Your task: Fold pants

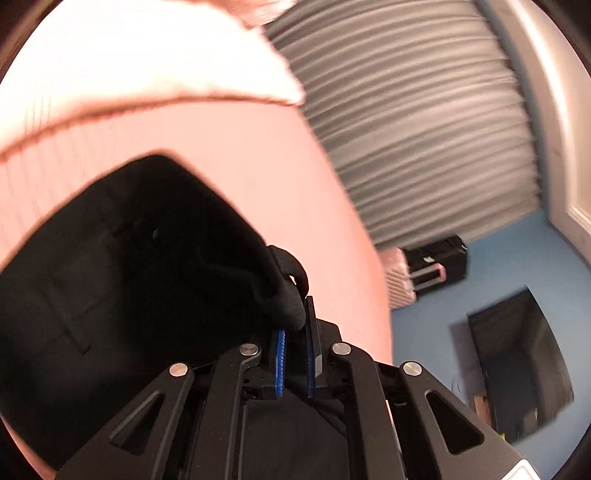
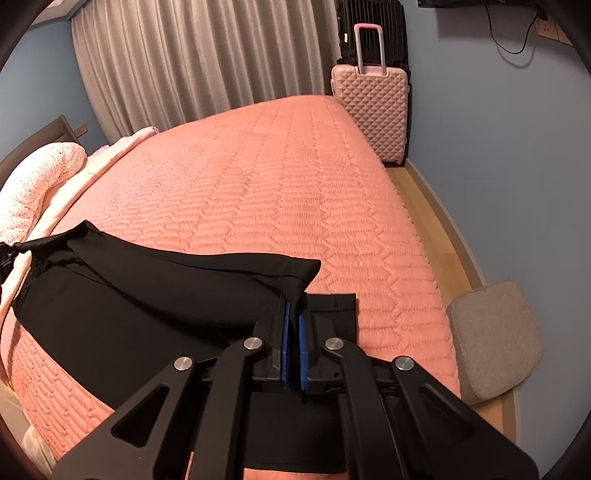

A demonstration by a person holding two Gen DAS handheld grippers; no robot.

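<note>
Black pants (image 2: 155, 306) lie across the near side of a pink quilted bed (image 2: 288, 192). My right gripper (image 2: 293, 310) is shut on a raised fold of the pants near the hem end, lifted over a flat lower layer (image 2: 332, 314). My left gripper (image 1: 295, 314) is shut on the pants (image 1: 140, 266) at a belt loop or waistband edge, held above the bed (image 1: 258, 166). The left gripper also shows at the far left edge of the right wrist view (image 2: 9, 254), pulling the cloth taut.
A pink suitcase (image 2: 373, 107) and a black one (image 2: 369, 29) stand at the far end of the bed. A grey cushion stool (image 2: 495, 339) sits on the wooden floor at right. Pillows (image 2: 40, 177) lie at left. Grey curtains (image 2: 199, 55) hang behind.
</note>
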